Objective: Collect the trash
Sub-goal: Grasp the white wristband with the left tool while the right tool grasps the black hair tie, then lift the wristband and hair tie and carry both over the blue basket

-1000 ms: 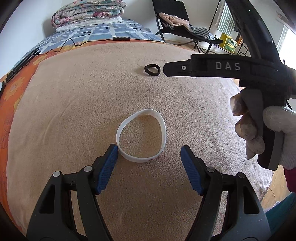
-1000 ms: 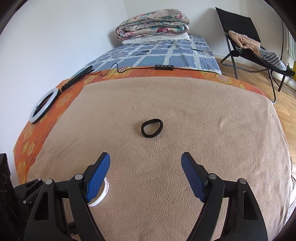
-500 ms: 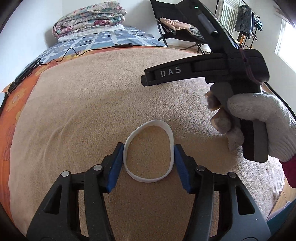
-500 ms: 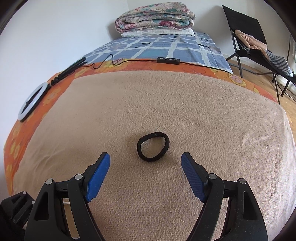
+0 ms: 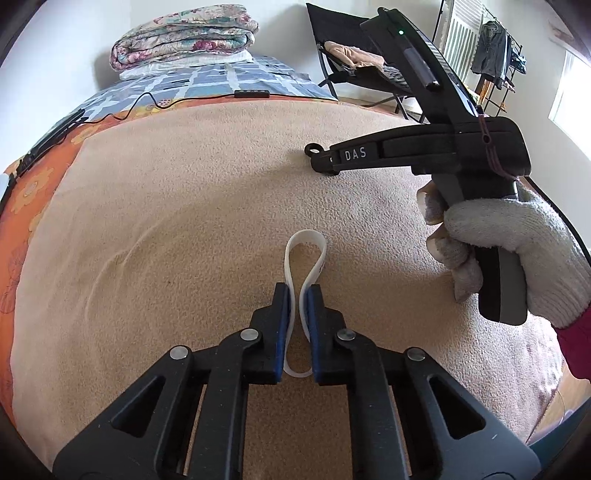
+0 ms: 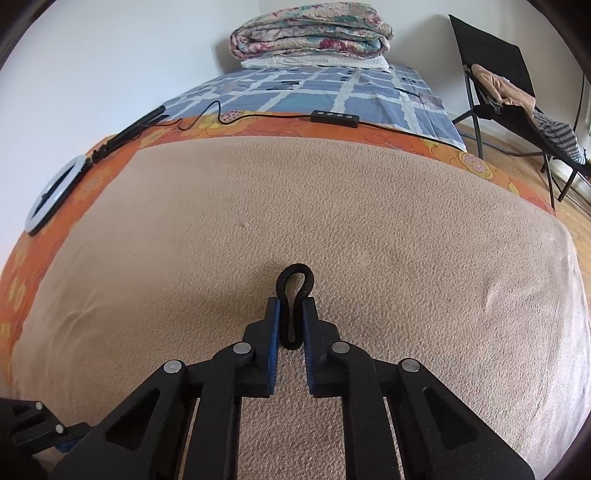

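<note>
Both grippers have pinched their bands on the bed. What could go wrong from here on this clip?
1. The white band is squeezed flat between the left gripper fingers; being springy, it may slip out on lifting.
2. The black hair tie is held in the right gripper near one end of its loop, so it could slide free.
3. Both pinches sit at the beige blanket, so fabric may get caught.

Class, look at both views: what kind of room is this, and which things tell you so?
Most likely a bedroom: a bed with a checked sheet, a folded quilt stacked on it, and a clothes rack.
</note>
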`<state>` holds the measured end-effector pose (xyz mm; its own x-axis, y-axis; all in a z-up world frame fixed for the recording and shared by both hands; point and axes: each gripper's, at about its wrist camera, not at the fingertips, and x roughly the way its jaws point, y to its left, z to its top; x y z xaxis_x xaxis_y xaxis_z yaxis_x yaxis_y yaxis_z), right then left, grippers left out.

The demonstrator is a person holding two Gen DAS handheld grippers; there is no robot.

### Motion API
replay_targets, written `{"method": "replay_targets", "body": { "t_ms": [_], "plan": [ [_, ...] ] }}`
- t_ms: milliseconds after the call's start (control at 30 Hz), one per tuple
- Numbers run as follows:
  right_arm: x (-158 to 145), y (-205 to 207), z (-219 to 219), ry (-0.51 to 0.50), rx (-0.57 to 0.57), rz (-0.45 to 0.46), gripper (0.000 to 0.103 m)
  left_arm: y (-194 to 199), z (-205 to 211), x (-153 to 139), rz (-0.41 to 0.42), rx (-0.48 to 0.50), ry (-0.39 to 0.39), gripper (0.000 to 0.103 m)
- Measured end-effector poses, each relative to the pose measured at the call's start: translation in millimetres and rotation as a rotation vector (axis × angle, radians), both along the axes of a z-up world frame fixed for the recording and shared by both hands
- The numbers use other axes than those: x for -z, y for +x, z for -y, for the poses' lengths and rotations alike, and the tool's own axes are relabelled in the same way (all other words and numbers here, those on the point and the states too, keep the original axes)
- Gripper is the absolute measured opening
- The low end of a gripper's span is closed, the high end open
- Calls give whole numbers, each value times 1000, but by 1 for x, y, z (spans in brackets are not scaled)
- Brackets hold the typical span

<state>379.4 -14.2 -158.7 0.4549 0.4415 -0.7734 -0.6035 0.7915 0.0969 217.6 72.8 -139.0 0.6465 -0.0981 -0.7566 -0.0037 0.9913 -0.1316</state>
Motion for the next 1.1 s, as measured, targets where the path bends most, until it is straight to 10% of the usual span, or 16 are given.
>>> {"method": "replay_targets", "body": {
  "t_ms": [1100],
  "plan": [
    [-90, -121, 60, 133, -86, 83, 7, -92, 13, -77, 75, -46, 45, 5]
  ]
}}
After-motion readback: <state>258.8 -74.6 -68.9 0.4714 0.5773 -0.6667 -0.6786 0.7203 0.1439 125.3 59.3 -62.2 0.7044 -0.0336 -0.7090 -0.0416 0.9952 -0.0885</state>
